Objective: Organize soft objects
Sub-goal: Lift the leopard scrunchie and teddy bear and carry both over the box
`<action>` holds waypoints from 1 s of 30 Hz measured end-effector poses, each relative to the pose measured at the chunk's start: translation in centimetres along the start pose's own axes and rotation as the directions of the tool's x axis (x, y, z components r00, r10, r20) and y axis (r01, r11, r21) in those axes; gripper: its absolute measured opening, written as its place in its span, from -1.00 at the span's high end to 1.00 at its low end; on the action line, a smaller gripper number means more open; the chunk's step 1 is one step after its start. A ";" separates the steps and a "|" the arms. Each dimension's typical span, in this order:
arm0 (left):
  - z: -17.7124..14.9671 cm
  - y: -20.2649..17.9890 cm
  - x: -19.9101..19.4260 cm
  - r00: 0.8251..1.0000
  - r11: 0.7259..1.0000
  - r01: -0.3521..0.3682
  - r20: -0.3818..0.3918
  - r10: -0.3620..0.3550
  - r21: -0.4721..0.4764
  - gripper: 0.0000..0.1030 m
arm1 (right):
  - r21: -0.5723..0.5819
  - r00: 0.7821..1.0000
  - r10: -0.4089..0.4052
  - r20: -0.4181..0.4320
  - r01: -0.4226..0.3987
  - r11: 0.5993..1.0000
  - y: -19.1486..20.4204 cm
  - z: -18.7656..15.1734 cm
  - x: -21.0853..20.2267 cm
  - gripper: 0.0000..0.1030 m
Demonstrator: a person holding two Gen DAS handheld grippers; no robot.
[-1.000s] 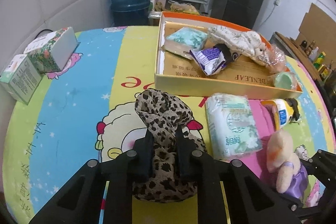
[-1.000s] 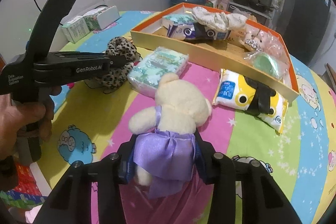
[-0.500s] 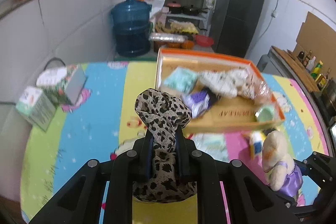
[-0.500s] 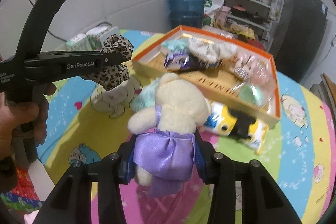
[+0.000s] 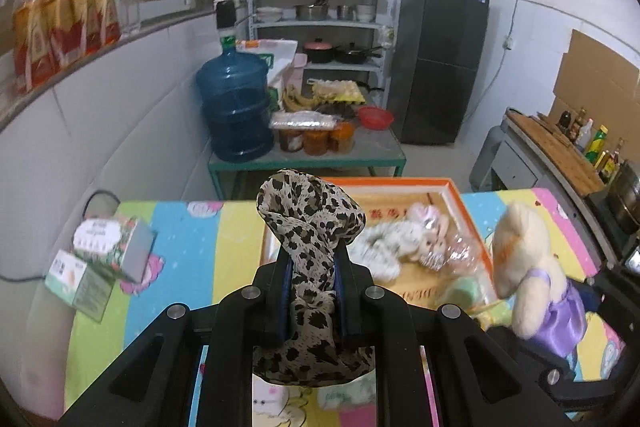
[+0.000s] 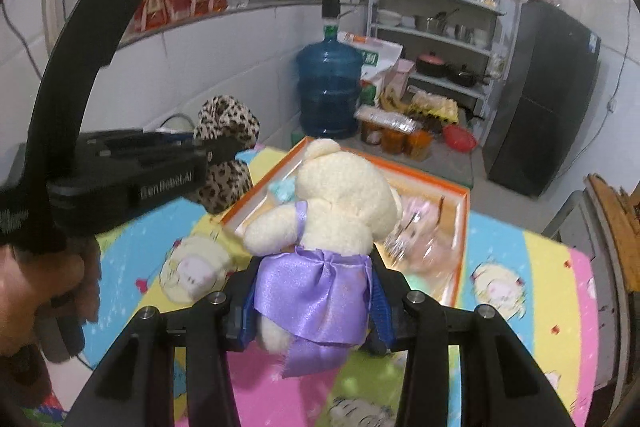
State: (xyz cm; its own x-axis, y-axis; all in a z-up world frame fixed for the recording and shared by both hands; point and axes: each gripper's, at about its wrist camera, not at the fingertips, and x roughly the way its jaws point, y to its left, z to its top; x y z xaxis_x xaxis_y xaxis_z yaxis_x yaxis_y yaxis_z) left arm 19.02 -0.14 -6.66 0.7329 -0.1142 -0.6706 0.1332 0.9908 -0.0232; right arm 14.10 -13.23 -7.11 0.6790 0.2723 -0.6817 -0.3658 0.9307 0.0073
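Your left gripper point(image 5: 311, 279) clamps the leopard-print cloth point(image 5: 310, 223) and your right gripper point(image 6: 312, 291) the cream teddy bear point(image 6: 340, 199), both above the cartoon-patterned table point(image 5: 192, 247) near its orange tray point(image 5: 472, 227).

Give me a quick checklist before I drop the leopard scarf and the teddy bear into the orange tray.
1. Left hand-held gripper shut on the leopard scarf: ok.
2. Right hand-held gripper shut on the teddy bear: ok.
3. Both items off the table mat: ok.
4. Orange tray ahead of both grippers: ok.
5. Free room in the tray: cannot tell; plush toys and packets already lie there.
6. The two grippers apart from each other: ok.
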 end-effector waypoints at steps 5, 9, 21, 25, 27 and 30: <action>1.8 -1.5 1.1 1.000 1.000 0.016 0.007 -0.017 0.021 0.65 | 0.015 0.999 -0.036 0.031 0.035 0.999 -1.7 2.9 -0.2 0.12; 3.1 -2.1 2.7 1.000 0.999 0.027 -0.002 -0.027 0.028 0.65 | 0.038 0.998 -0.060 0.036 0.058 0.998 -3.1 4.9 0.6 0.11; 4.4 -2.5 10.7 0.996 0.998 0.031 -0.079 -0.027 0.054 0.65 | 0.109 0.992 -0.111 -0.057 0.117 0.987 -7.2 6.3 8.0 0.12; 3.8 -2.5 13.5 0.993 0.997 0.029 -0.114 -0.022 0.065 0.65 | 0.124 0.988 -0.110 -0.106 0.123 0.985 -8.0 5.5 11.0 0.12; 3.6 -2.4 14.8 0.991 0.998 0.032 -0.131 -0.024 0.060 0.65 | 0.126 0.987 -0.109 -0.121 0.124 0.984 -8.4 5.3 11.9 0.12; 3.1 -2.4 16.3 0.989 0.998 0.035 -0.149 -0.026 0.059 0.65 | 0.127 0.985 -0.105 -0.140 0.123 0.984 -8.6 4.8 13.1 0.12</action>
State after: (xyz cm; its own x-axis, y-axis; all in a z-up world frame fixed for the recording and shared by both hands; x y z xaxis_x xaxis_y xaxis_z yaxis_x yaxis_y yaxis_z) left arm 32.71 -4.60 -15.17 0.6217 -0.1280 -0.7727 0.1984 0.9801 -0.0027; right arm 29.18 -16.50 -12.54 0.6181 0.1364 -0.7741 -0.1955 0.9806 0.0166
